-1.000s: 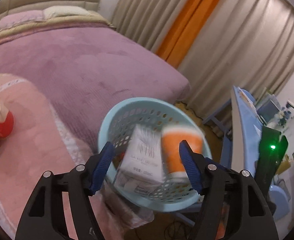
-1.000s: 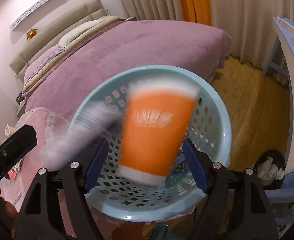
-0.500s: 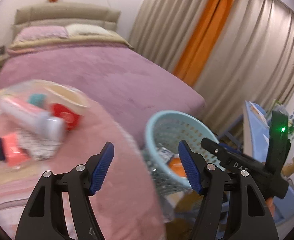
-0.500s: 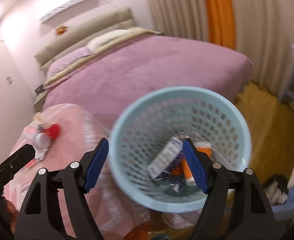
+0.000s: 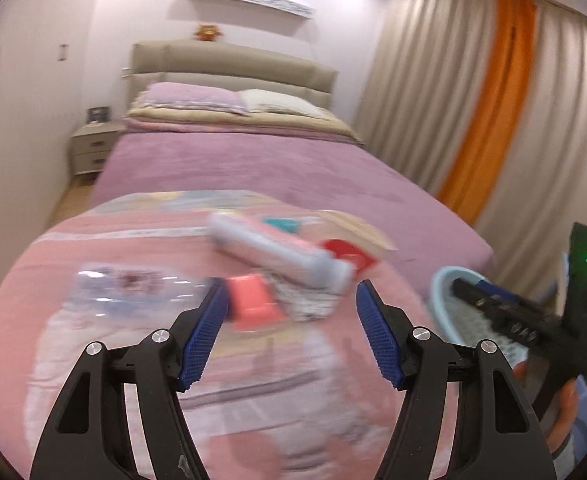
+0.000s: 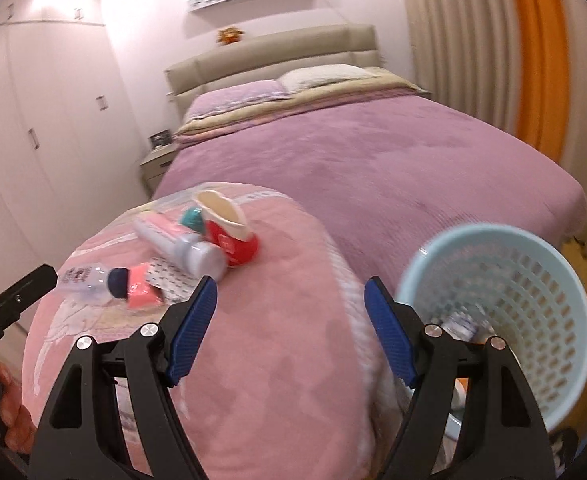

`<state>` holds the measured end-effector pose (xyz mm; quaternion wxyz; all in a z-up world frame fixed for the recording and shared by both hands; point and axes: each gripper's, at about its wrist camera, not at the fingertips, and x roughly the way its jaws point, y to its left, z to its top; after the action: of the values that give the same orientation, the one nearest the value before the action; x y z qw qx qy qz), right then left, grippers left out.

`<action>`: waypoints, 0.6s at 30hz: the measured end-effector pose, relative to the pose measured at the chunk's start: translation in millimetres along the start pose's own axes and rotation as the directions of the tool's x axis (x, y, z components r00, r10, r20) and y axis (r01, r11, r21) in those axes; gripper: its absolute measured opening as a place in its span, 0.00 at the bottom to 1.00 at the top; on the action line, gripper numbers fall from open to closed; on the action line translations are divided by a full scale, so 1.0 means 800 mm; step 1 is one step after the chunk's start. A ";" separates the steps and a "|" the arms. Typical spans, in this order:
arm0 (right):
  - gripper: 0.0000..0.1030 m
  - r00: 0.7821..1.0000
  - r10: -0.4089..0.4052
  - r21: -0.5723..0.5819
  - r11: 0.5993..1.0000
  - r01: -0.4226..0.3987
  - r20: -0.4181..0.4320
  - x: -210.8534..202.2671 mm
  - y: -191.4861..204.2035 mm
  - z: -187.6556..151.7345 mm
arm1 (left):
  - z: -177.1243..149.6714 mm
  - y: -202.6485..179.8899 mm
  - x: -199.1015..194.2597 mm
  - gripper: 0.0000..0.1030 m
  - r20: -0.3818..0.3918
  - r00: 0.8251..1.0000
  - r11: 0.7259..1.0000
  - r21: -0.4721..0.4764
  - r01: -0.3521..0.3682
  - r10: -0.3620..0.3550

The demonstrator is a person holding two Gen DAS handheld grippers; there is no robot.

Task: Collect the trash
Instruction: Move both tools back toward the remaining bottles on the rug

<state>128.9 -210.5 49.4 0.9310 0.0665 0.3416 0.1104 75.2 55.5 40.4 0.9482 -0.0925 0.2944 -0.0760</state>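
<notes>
Both tongs point(image 5: 289, 332) point(image 6: 289, 330) swung off basket point(image 6: 533, 300), empty, gaping, trash pile point(image 6: 197, 252) ahead.

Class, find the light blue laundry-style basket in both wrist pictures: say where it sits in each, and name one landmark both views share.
Left wrist: basket at the right edge, mostly hidden behind the right gripper.
Right wrist: basket at lower right, beside the pink blanket, openwork wall in full view.
Shared landmark: the red cup lying in the trash pile on the blanket.
</notes>
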 end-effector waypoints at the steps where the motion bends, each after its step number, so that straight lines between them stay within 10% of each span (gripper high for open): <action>1: 0.70 1.000 0.026 -0.015 1.000 -0.026 -0.006 0.008 0.008 0.005 | 0.000 0.016 -0.001 0.63 -0.001 1.000 1.000 -0.013 -0.021 0.021; 9: 0.64 0.993 0.098 -0.064 0.993 -0.102 -0.064 0.075 0.046 0.045 | 0.027 0.133 -0.004 0.63 -0.019 0.984 0.981 -0.074 -0.180 0.179; 18: 0.59 0.993 0.055 -0.099 0.993 -0.066 -0.108 0.149 0.075 0.059 | 0.051 0.204 0.042 0.72 -0.101 0.987 0.987 -0.083 -0.134 0.126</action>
<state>238.6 -125.2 23.4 0.9101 0.0232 0.3820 0.1591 140.4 212.6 19.6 0.9309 -0.1115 0.3477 -0.0050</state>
